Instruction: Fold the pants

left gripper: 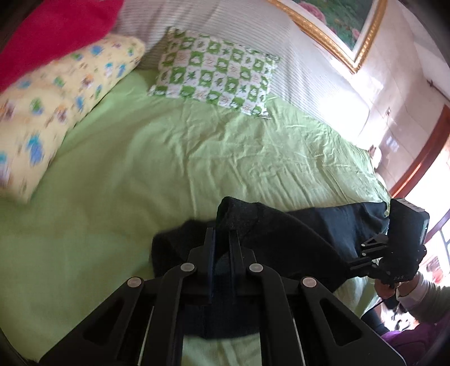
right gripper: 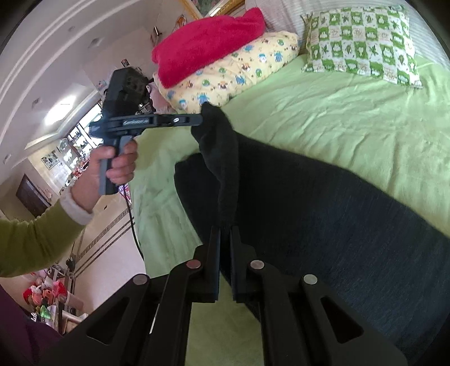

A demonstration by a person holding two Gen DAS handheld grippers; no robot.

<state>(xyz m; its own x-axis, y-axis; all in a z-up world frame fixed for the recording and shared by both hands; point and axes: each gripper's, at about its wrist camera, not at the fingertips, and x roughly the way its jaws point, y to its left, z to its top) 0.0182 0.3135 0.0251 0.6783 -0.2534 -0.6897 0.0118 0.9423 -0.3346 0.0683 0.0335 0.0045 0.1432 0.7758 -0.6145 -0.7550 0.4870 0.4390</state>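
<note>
Dark navy pants (right gripper: 323,211) lie across the green bed sheet (right gripper: 351,126), with one edge lifted off it. In the right wrist view my right gripper (right gripper: 225,233) is shut on a raised fold of that edge. The same view shows my left gripper (right gripper: 200,119), held by a hand (right gripper: 115,160), pinching the far corner of the pants above the bed. In the left wrist view my left gripper (left gripper: 222,239) is shut on dark pants (left gripper: 281,233) cloth. My right gripper (left gripper: 358,254) grips the other end at the right, near the bed's edge.
A yellow printed pillow (left gripper: 56,107) with a red blanket (left gripper: 50,33) on it lies at the head of the bed. A green checked pillow (left gripper: 216,70) leans on the striped headboard (left gripper: 239,25). The bed's side edge drops to the floor (right gripper: 112,239) on the left of the right wrist view.
</note>
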